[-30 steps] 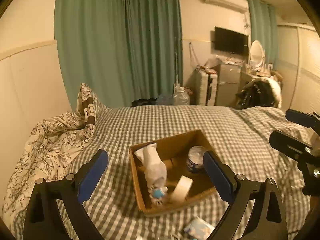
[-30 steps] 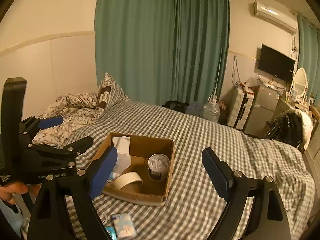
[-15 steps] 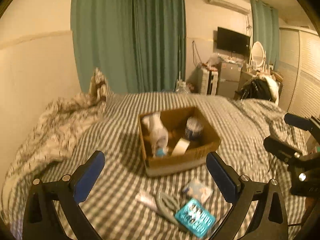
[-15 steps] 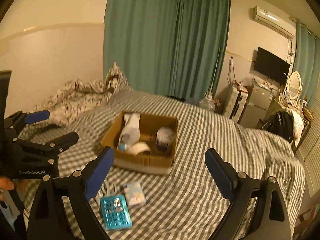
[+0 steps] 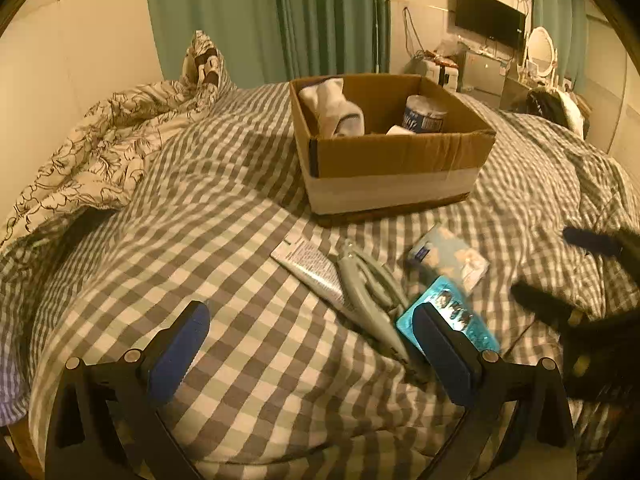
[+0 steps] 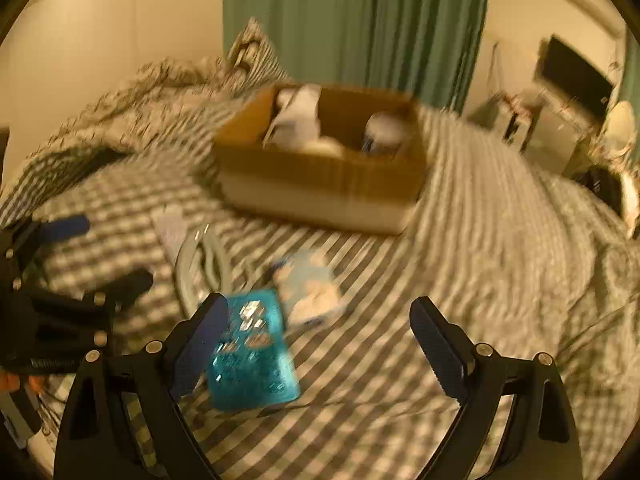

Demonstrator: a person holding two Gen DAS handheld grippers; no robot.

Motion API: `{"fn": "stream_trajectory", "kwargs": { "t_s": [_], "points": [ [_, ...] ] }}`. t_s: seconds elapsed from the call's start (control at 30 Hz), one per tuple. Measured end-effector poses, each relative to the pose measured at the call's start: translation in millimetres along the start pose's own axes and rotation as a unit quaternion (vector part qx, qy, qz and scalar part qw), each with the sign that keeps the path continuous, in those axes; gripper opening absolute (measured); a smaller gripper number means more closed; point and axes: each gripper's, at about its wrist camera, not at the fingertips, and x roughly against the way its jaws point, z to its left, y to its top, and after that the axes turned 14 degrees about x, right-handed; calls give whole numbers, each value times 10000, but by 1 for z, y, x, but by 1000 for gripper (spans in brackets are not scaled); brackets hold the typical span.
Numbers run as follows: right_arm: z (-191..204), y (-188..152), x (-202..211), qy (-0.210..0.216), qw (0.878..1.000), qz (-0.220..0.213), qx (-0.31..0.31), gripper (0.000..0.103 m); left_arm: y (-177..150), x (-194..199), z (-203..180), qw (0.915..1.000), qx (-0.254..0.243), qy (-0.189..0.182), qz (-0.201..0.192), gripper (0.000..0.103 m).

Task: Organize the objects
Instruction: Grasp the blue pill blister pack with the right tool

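A cardboard box (image 5: 394,156) (image 6: 320,188) sits on the checked bed and holds white socks (image 5: 332,108), a tin (image 5: 424,118) and a tape roll. In front of it lie a tube (image 5: 310,266), grey tongs (image 5: 368,300) (image 6: 200,268), a tissue pack (image 5: 448,258) (image 6: 310,286) and a teal blister pack (image 5: 460,318) (image 6: 252,354). My left gripper (image 5: 310,354) is open and empty, low over the bed, near the tongs. My right gripper (image 6: 320,350) is open and empty, just right of the blister pack; it also shows in the left wrist view (image 5: 576,276).
A crumpled floral duvet (image 5: 92,152) and a pillow (image 5: 204,64) lie at the left. Green curtains (image 5: 280,16) hang behind the bed. A TV (image 5: 490,18), a mirror and furniture stand at the far right. The right wrist view is motion-blurred.
Both grippers have come down and forward toward the loose items in front of the box. The items now lie close under the fingers. Both stay open.
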Motion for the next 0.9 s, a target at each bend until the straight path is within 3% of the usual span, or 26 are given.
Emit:
{"fn": "stream_trajectory", "kwargs": {
  "t_s": [0.43, 0.47, 0.5, 0.53, 0.6, 0.77, 0.9],
  "points": [
    [35, -26, -66, 1110, 9908, 731, 248, 92, 3, -7, 4, 10000, -36, 45, 24, 103],
    [35, -29, -71, 1208, 9892, 805, 201, 89, 3, -8, 4, 10000, -41, 58, 27, 103],
    [35, -31, -72, 1270, 9881, 845, 185, 75, 3, -9, 3, 9999, -52, 79, 35, 103],
    [34, -32, -73, 1335, 9870, 873, 186, 71, 4, -10, 2, 9999, -62, 97, 45, 103],
    [29, -32, -69, 1389, 9865, 851, 151, 71, 3, -11, -1, 9999, -82, 122, 50, 103],
    [5, -24, -35, 1156, 9920, 479, 137, 70, 4, -20, -19, 9997, -216, -7, 125, 103],
    [-27, -19, -12, 623, 9978, 230, -58, 71, 4, -38, -42, 9991, -377, -69, 161, 100]
  ]
}}
